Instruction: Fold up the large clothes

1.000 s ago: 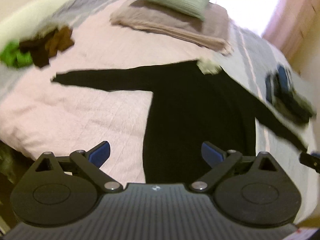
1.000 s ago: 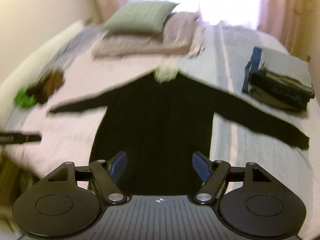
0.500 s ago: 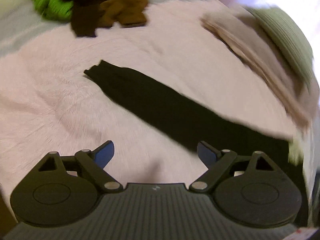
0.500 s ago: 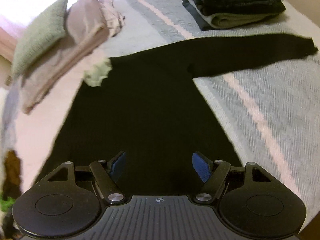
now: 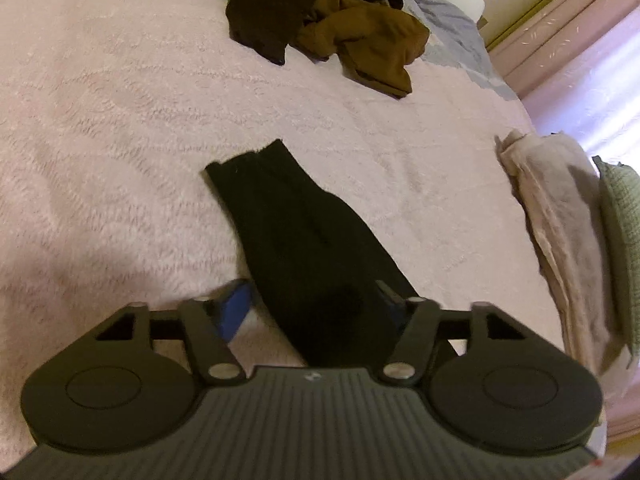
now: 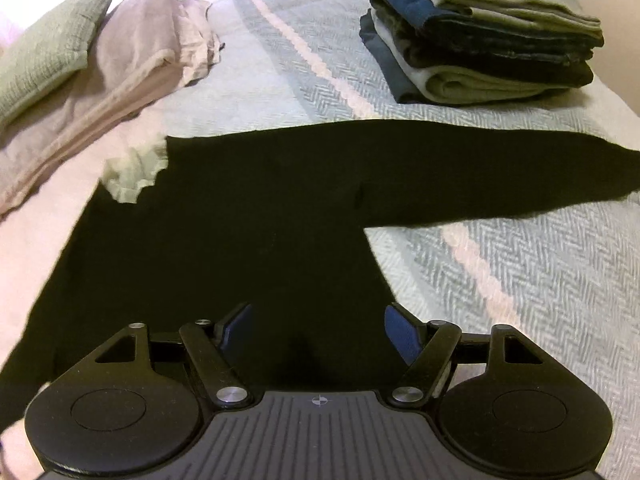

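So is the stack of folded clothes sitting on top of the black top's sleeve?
No, the folded stack rests on the blanket, apart from the sleeve.

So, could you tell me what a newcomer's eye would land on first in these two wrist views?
The black long-sleeved top spread flat across the bed, one sleeve stretched toward the stack of folded clothes. In the left wrist view, the left gripper is closing around the other sleeve, with a crumpled brown and green pile beyond. The right gripper hangs open over the top's body.
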